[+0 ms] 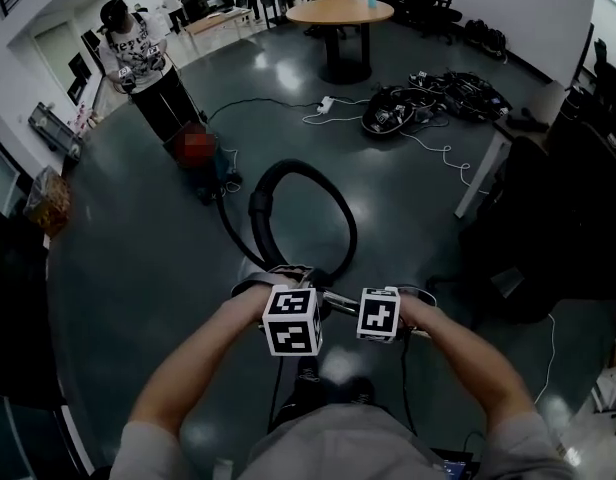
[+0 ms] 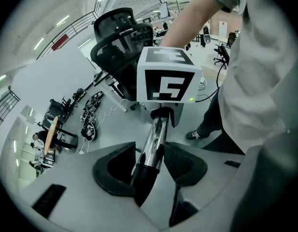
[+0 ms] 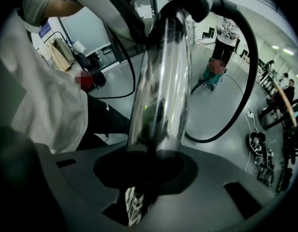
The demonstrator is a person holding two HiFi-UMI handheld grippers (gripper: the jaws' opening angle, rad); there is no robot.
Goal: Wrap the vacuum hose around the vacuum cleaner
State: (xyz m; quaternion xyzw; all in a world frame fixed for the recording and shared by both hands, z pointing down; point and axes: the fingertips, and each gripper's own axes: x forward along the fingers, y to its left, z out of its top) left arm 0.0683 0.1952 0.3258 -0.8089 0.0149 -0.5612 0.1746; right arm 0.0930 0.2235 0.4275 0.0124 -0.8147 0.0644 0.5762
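Chrome first: note the wand (image 2: 156,134), pinched between the pads of the left hand-held gripper (image 2: 151,164) just where the black cuff (image 2: 141,185) begins, jaws partly closed and pressing on the tube. Find the right hand-held gripper (image 3: 149,164) clamped likewise on the same wand further along, jaws narrowed round it. Look ahead across the floor (image 1: 118,268) for the vacuum hose (image 1: 263,200), lying in one wide loop and running off to the vacuum cleaner (image 1: 213,183), well apart from both grippers and just beside a standing person (image 1: 138,68). Judging by that, carry the wand over to the machine before winding. Keep both grips firm, stop the tube rolling in the pads, lay the slack in even turns close to the body, and avoid kinks. Read no brand anywhere: only black-and-white square markers on the cubes (image 1: 291,320), and unreadable print on the bystander's shirt.
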